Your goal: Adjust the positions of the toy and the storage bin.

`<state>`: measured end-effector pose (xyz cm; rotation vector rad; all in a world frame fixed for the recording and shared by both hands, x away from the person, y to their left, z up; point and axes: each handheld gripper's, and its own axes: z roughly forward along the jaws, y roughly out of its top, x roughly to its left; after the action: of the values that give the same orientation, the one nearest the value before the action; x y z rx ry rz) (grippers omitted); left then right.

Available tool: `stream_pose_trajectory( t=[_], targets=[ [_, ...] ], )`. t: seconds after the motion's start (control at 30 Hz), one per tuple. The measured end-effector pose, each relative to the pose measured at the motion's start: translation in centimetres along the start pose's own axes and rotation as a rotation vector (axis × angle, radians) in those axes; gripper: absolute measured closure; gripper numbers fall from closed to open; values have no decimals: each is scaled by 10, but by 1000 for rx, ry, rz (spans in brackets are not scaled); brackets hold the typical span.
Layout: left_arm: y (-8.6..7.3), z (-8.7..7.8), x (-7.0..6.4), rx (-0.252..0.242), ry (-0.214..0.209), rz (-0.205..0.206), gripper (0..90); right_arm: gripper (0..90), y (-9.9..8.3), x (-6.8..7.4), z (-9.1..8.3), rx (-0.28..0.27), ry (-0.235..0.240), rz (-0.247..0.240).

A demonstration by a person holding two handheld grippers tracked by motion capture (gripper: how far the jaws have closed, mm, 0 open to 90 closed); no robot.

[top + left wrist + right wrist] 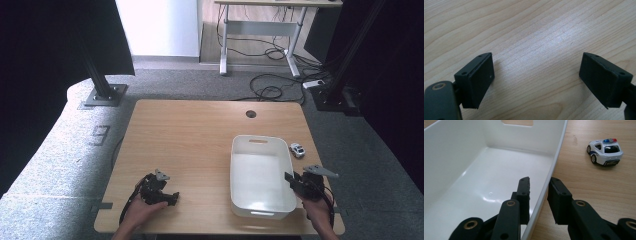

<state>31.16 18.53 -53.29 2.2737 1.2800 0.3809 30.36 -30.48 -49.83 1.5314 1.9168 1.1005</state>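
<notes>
Straddling the white bin's (554,167) rim, right gripper (539,195) jaws nearly clamp it — left gripper (536,82) jaws gape over bare table (536,30).

- Setting: an office or lab room fitted out for recording.
- Floor: grey carpet (200,82).
- Furniture: a wooden table (190,145) with a cable hole (251,114); a height-adjustable desk (260,25) behind it.
- Equipment: black frame posts (100,75) bolted to base plates, loose cables (270,90), a power strip (314,83).

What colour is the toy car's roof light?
Blue and red on the toy car; right gripper view shows it best.
</notes>
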Motion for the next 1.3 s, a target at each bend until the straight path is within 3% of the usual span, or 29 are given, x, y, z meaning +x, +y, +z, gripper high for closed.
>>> stream_pose_trajectory(
  t=[0.3,0.77,1.3],
  targets=[
    [0,0,0,1,1,1,132,720,1,4,4,-11,-2,35],
    [0,0,-1,1,-1,-1,129,719,4,10,10,-17,6,34],
    [0,0,-1,2,-4,7,129,718,9,32,24,-32,-19,45]
  ],
)
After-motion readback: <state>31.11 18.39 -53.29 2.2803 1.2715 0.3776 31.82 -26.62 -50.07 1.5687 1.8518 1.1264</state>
